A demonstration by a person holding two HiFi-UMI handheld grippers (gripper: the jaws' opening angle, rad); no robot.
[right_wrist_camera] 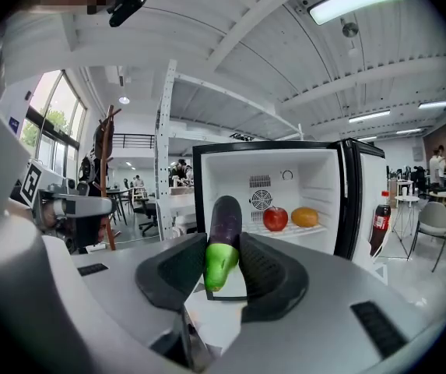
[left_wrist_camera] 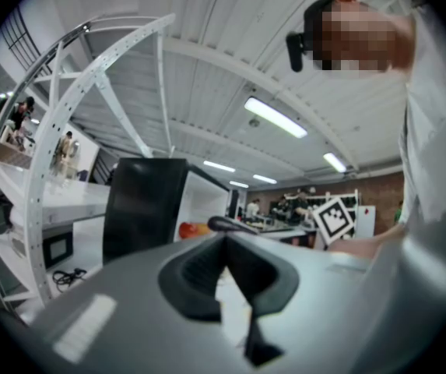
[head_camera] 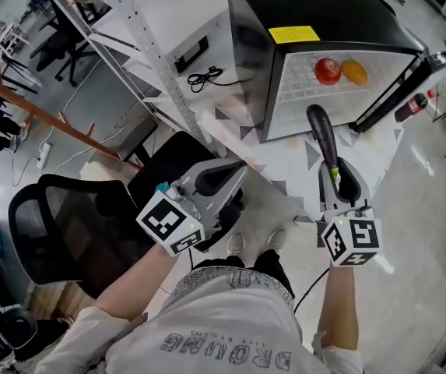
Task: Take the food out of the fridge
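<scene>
No wording was legible: the yellow label (head_camera: 293,34) on the fridge (head_camera: 324,6) top was too small, the shirt (head_camera: 207,318) lettering (head_camera: 226,357) was upside down and unclear, and the square markers (head_camera: 352,240) bore only coded patterns.

You're in an open-plan lab office: perforated metal racks (head_camera: 153,49), a mesh office chair (head_camera: 59,224), strip lights (right_wrist_camera: 356,0) overhead.

Counts: 1 fridge (head_camera: 308,2). Food, 3 total: 1 eggplant (head_camera: 324,135), 1 red apple (head_camera: 328,70), 1 orange (head_camera: 354,72). 1 bottle (head_camera: 412,106). Tools, 2: left tool (head_camera: 224,176), right tool (head_camera: 339,184). 1 black office chair (head_camera: 59,224) up close; chairs further back too small to count. 1 cable (head_camera: 203,76).
</scene>
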